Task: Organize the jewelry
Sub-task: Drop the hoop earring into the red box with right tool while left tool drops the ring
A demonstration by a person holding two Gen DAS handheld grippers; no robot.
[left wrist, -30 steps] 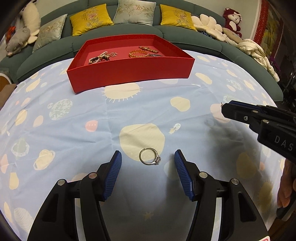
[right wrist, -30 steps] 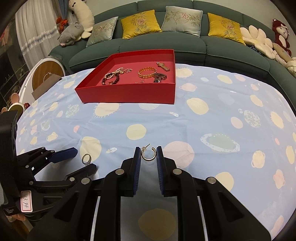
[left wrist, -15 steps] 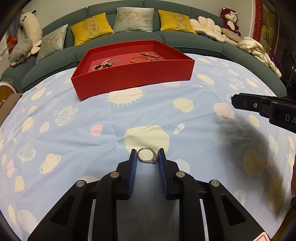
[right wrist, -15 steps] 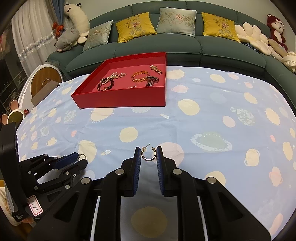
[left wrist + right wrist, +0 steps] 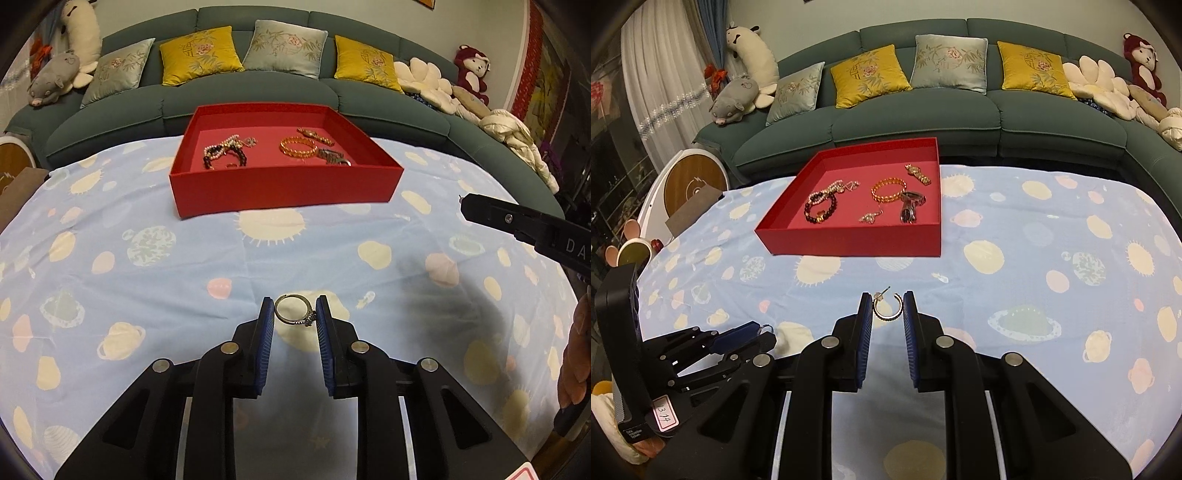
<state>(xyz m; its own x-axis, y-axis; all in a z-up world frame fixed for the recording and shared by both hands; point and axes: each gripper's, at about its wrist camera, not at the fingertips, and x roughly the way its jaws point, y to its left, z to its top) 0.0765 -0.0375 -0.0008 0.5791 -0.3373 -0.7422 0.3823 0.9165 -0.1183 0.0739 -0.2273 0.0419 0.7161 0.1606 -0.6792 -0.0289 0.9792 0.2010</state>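
Observation:
My left gripper (image 5: 294,312) is shut on a silver ring with a stone cluster (image 5: 294,310), held above the blue patterned cloth. My right gripper (image 5: 887,308) is shut on a gold hoop earring (image 5: 887,309), also lifted over the cloth. A red tray (image 5: 288,186) stands ahead in the left wrist view, holding bead bracelets (image 5: 223,153), a gold bracelet (image 5: 297,146) and watches. The tray also shows in the right wrist view (image 5: 849,242). The left gripper (image 5: 764,332) shows at lower left in the right wrist view; the right gripper's fingers (image 5: 480,210) show at right in the left wrist view.
The table is covered by a blue cloth with planets and suns (image 5: 147,258). A green sofa with cushions (image 5: 923,92) curves behind it. Plush toys (image 5: 738,96) sit on the sofa. A round white and wood object (image 5: 694,184) stands at the table's left.
My left gripper closed on the ring and lifted it toward the tray. My right gripper kept its hold on the earring and rose, moving nearer the tray.

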